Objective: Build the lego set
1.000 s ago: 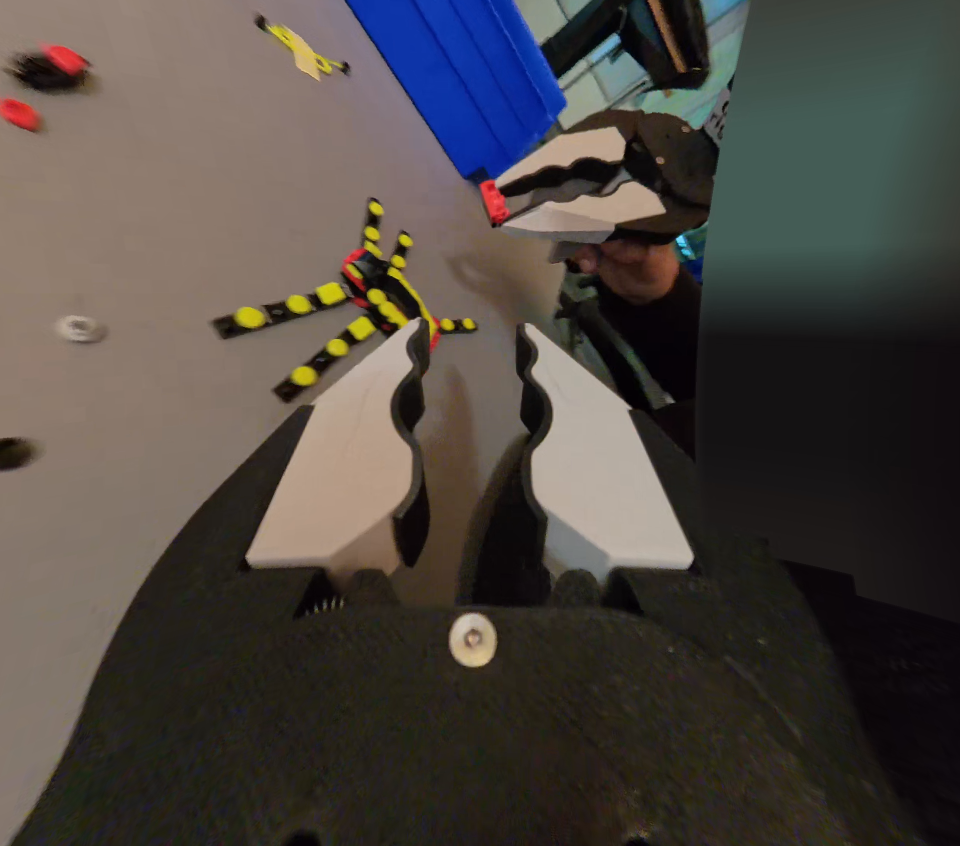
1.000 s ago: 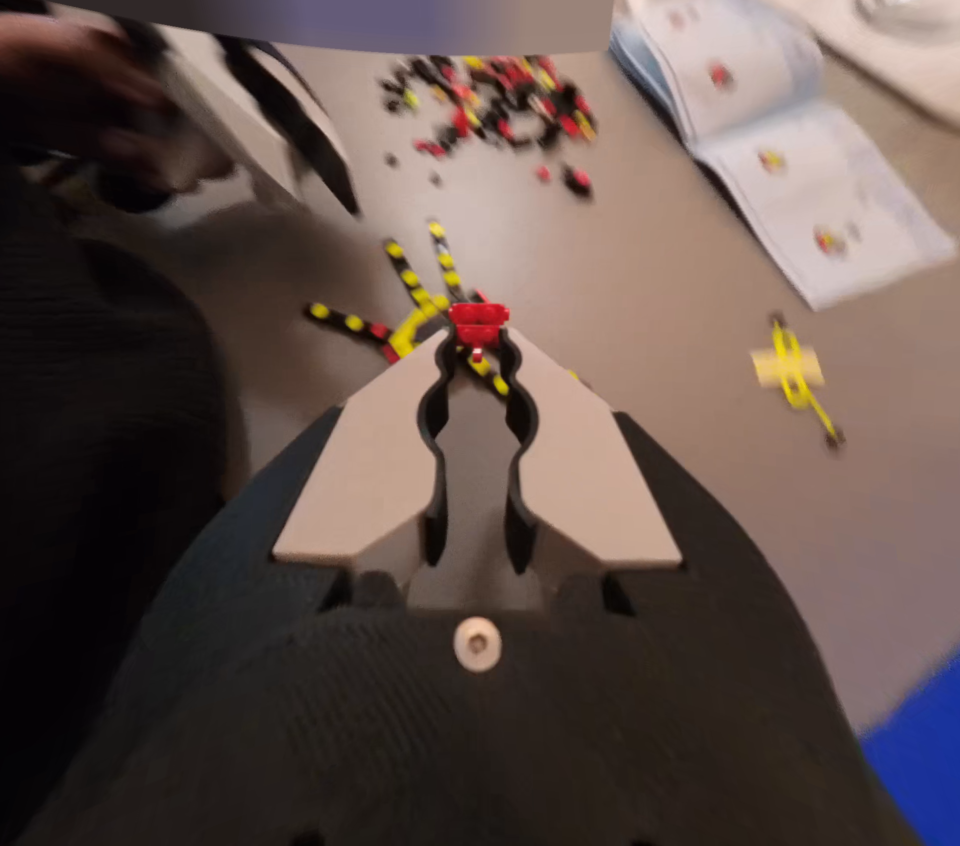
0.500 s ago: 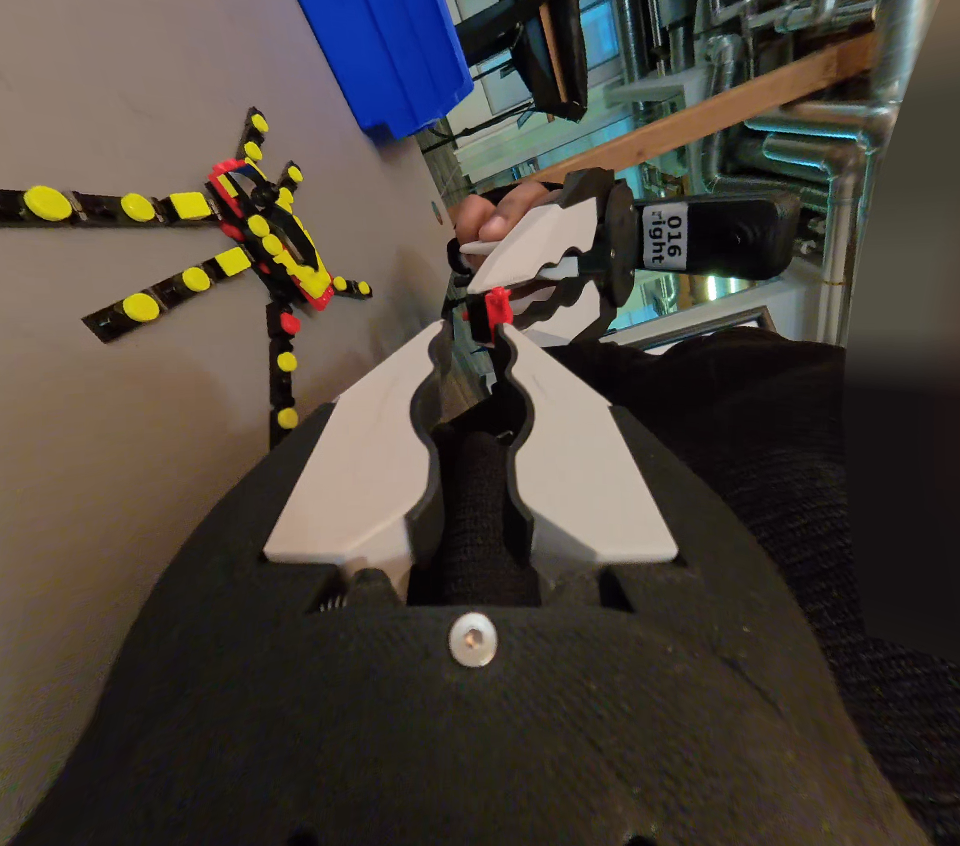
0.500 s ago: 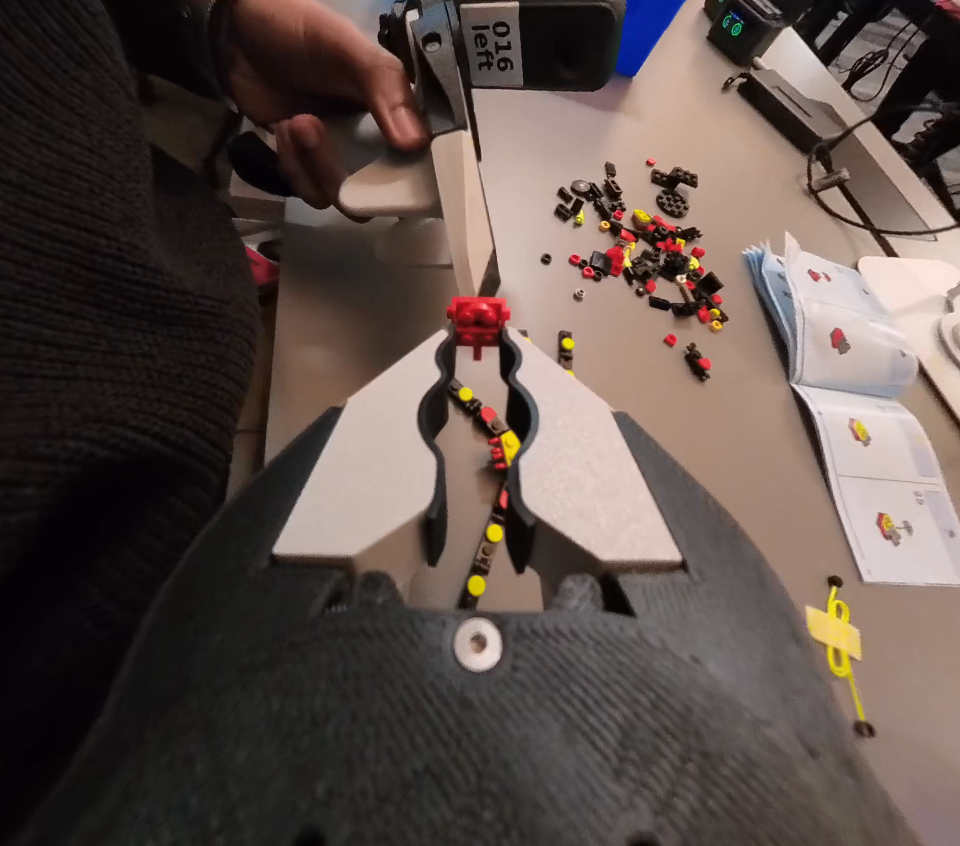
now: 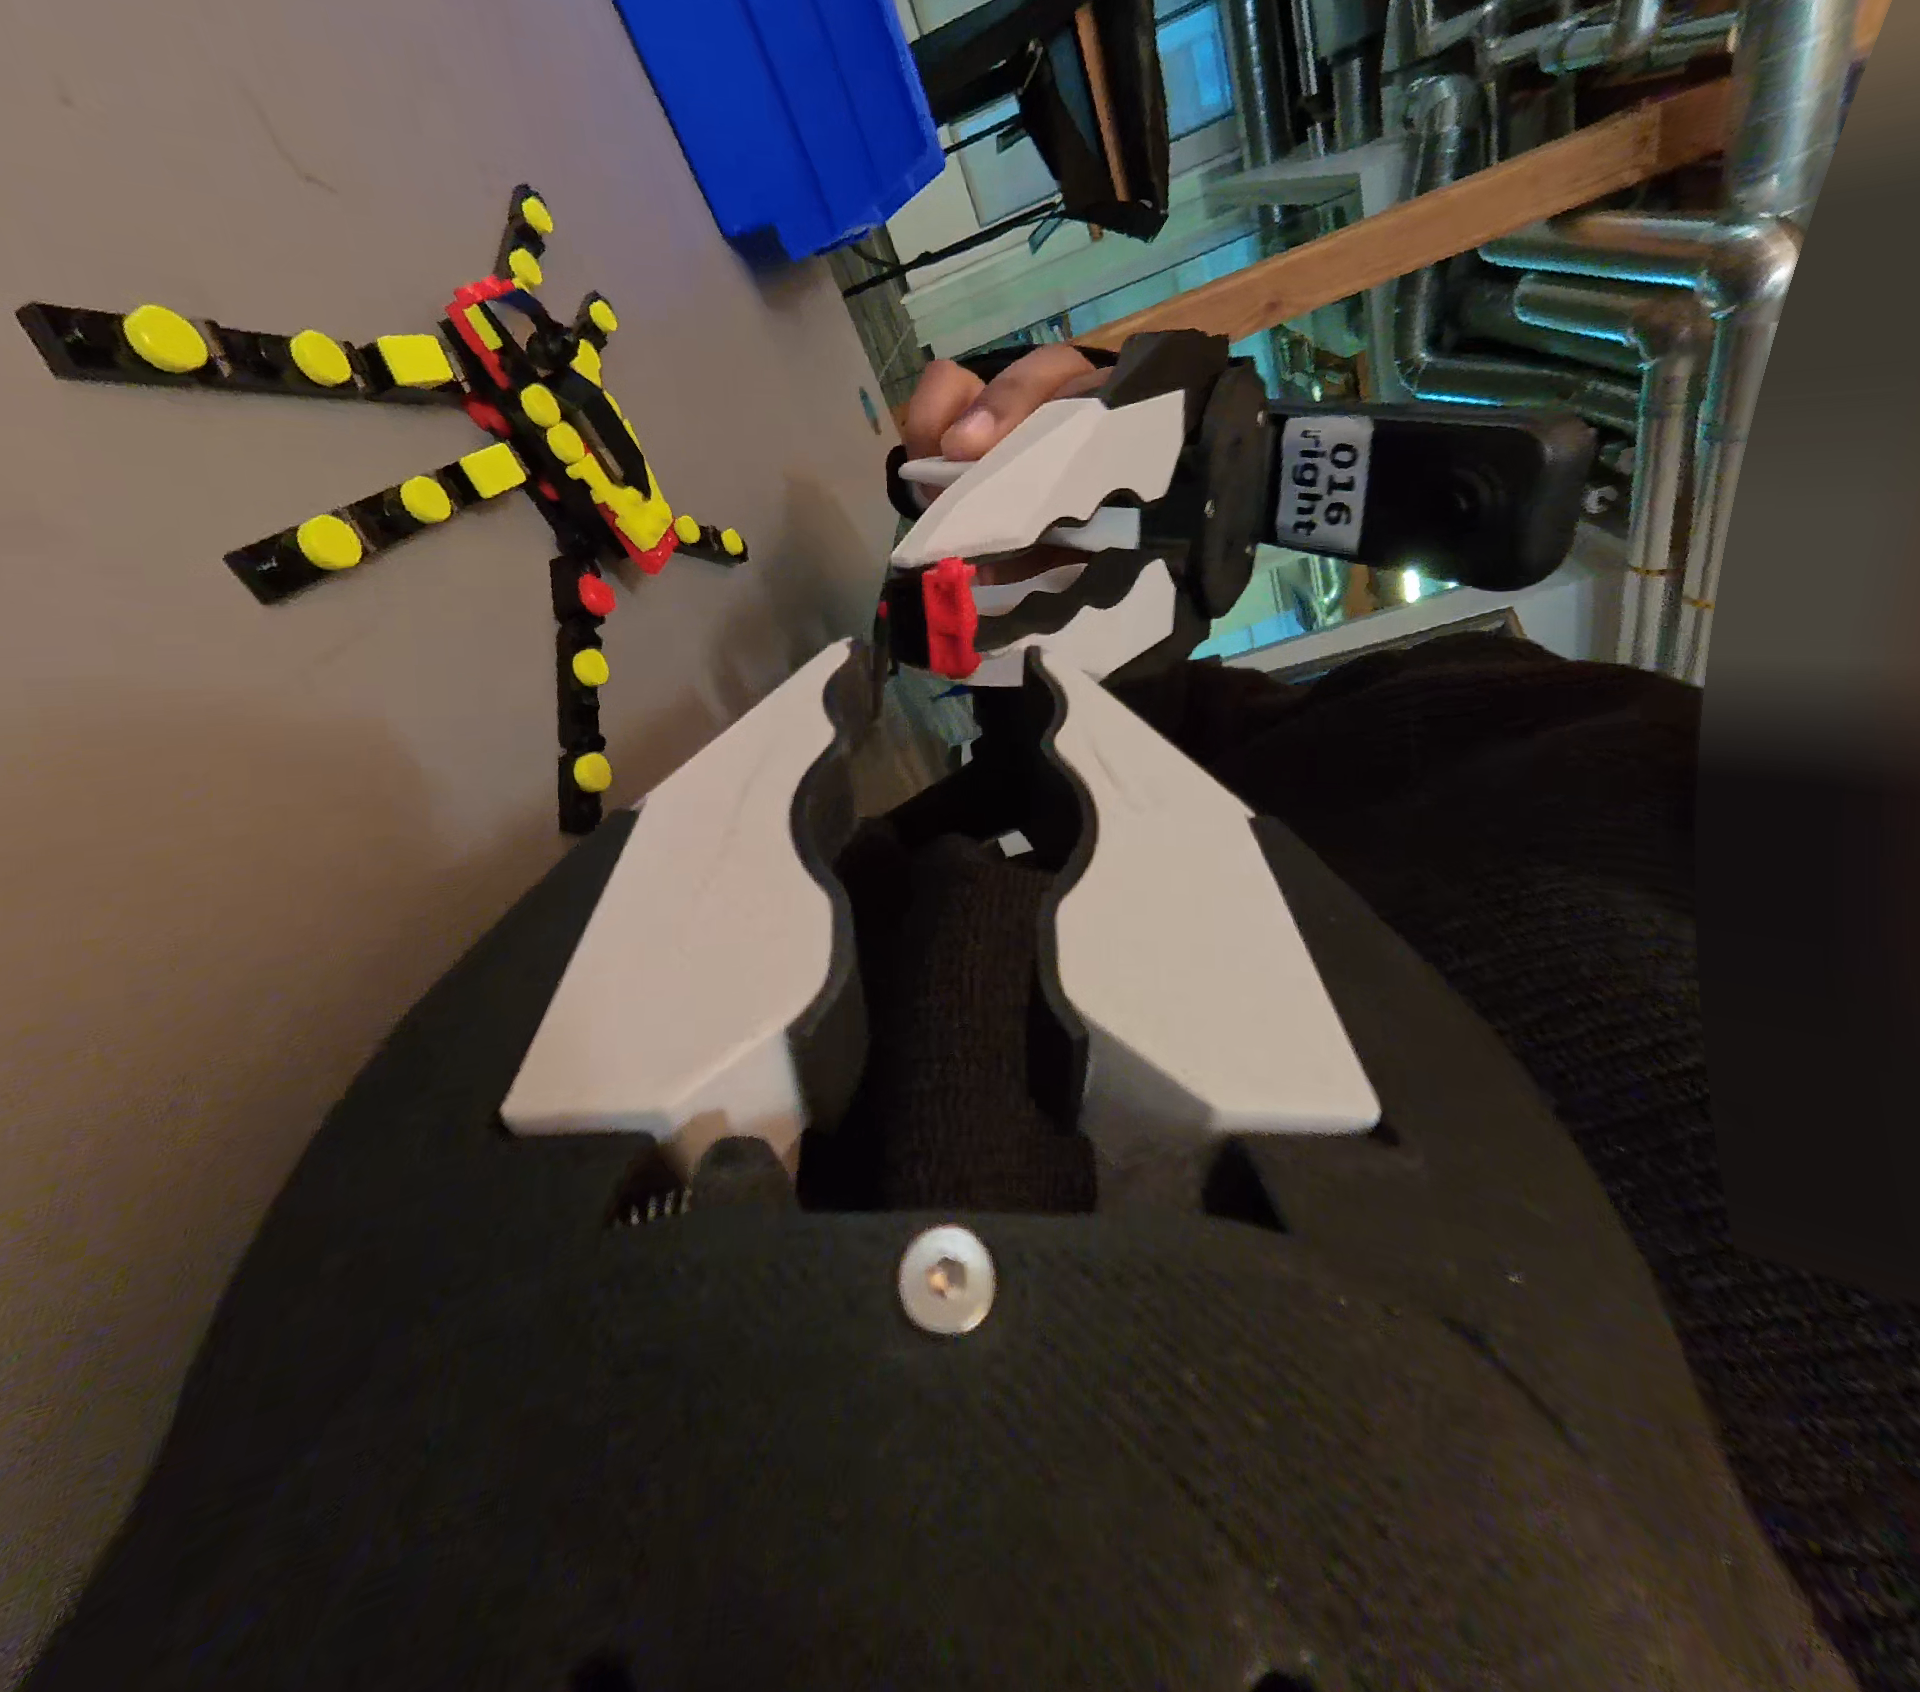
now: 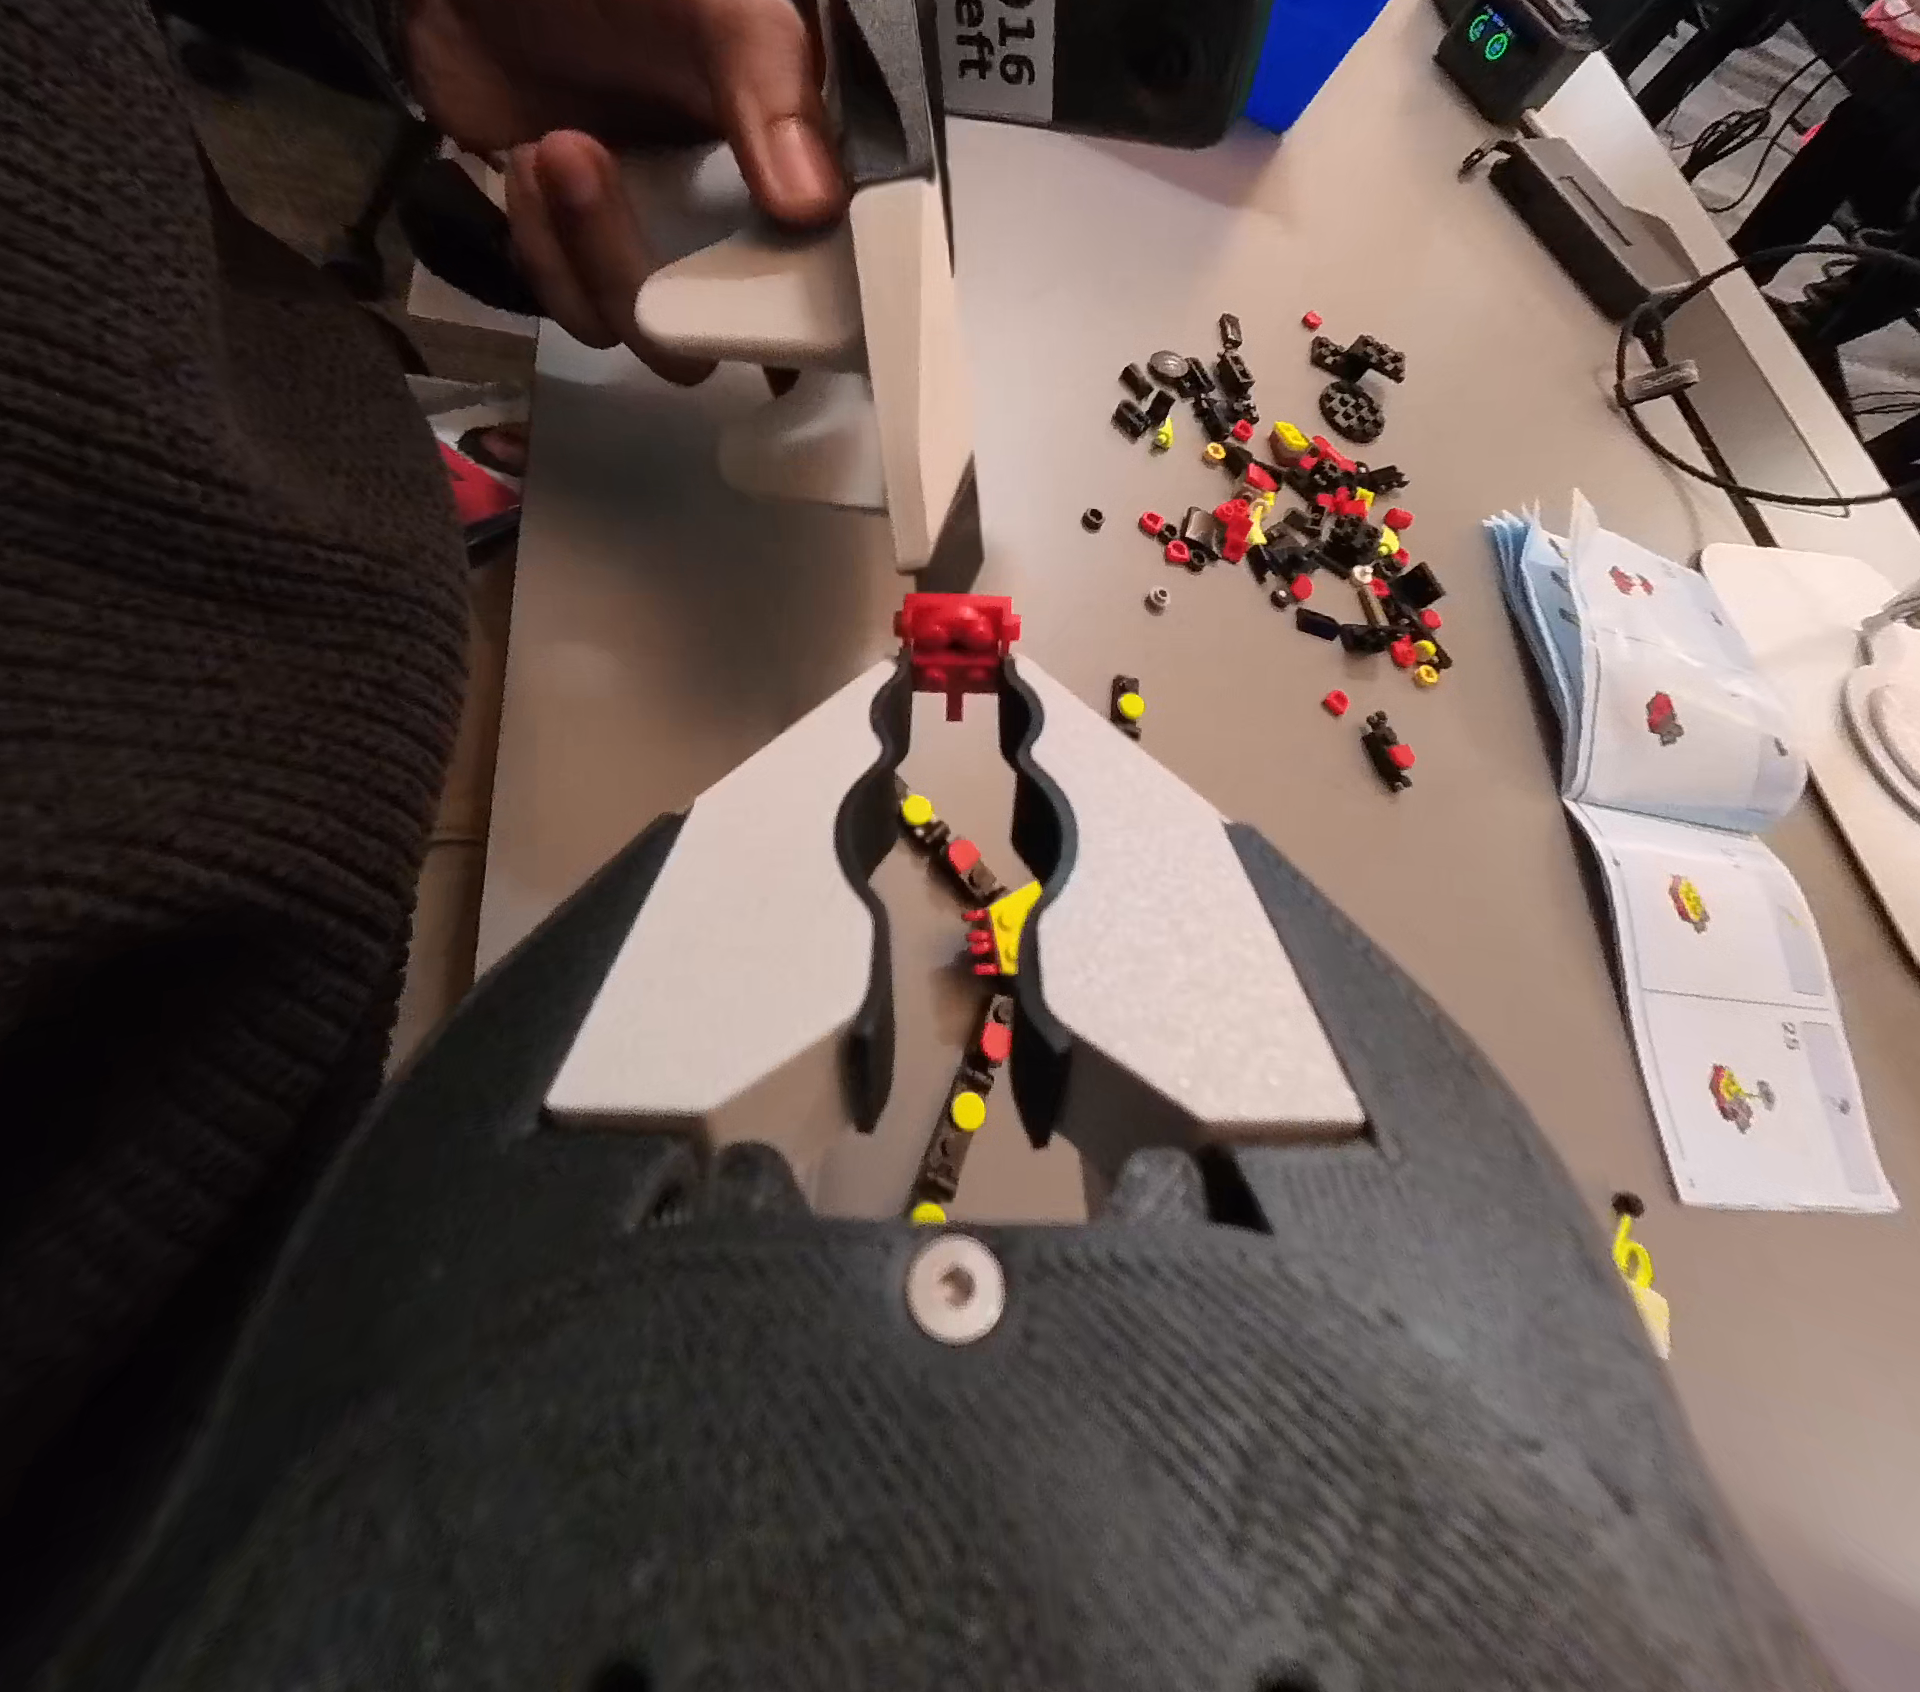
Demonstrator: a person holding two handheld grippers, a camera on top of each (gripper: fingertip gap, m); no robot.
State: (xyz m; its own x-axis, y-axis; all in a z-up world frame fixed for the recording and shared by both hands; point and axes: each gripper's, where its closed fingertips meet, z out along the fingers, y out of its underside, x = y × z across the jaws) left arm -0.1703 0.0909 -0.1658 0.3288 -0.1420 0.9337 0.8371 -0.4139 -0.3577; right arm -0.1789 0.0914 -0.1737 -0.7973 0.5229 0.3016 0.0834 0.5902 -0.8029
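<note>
My right gripper (image 6: 956, 678) is shut on a small red Lego piece (image 6: 956, 640) and holds it in the air above the table. My left gripper (image 5: 945, 668) is open, and its fingertips sit right at that red piece (image 5: 943, 612), with the right gripper (image 5: 930, 619) coming in from the right. In the right wrist view the left gripper (image 6: 914, 395) shows edge-on, its tip just beyond the piece. The black, yellow and red Lego model (image 5: 561, 437) with long studded arms lies flat on the grey table. It also shows between my right fingers (image 6: 982, 915).
A pile of loose black, red and yellow pieces (image 6: 1288, 499) lies at mid-table. An open instruction booklet (image 6: 1683, 811) lies to its right. A blue bin (image 5: 748, 1) stands at the back. A yellow tie (image 6: 1636, 1268) lies near the front. A dark-sleeved arm (image 6: 208, 603) fills the left. The grippers are tip to tip, or close to it.
My left gripper has swung off the model toward the right gripper. The right gripper has brought the red piece up to the left fingertips. The left jaws have widened slightly in the last half second.
</note>
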